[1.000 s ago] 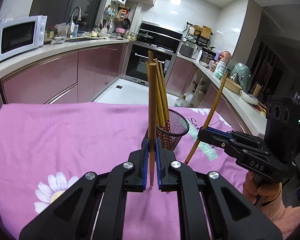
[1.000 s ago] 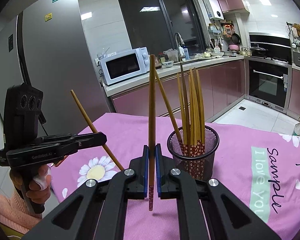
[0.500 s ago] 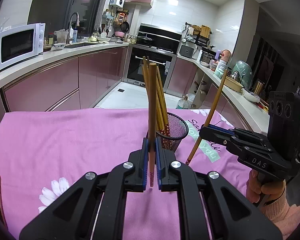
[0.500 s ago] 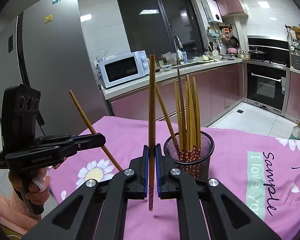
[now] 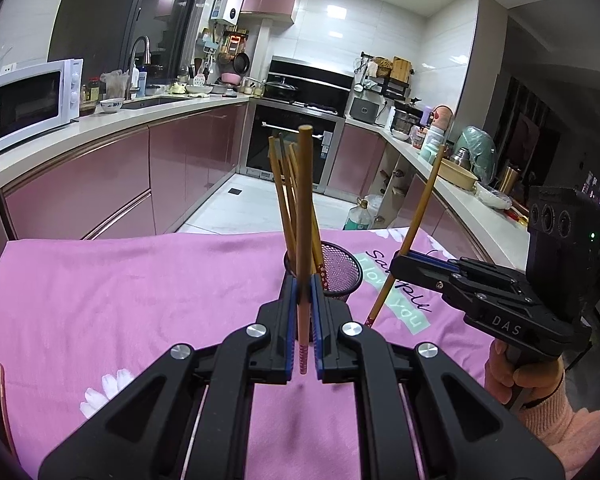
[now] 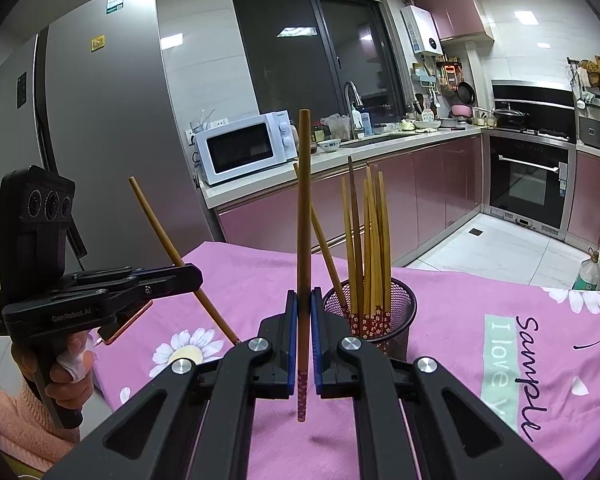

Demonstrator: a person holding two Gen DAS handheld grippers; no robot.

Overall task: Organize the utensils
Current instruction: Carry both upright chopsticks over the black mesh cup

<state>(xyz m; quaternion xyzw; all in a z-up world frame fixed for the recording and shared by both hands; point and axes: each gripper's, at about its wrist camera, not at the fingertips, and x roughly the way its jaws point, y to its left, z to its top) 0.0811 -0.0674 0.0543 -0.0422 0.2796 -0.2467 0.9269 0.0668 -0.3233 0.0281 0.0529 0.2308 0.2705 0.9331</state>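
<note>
I hold one chopstick clamped upright in my left hand-held gripper and another chopstick in the right hand-held gripper, both just short of the mesh cup, which already holds several; these two remain.

Pink floral tablecloth; black mesh holder.

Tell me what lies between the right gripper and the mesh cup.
Nothing but bare pink cloth: in the right wrist view the right gripper, shut on a chopstick, stands just short of the mesh cup.
</note>
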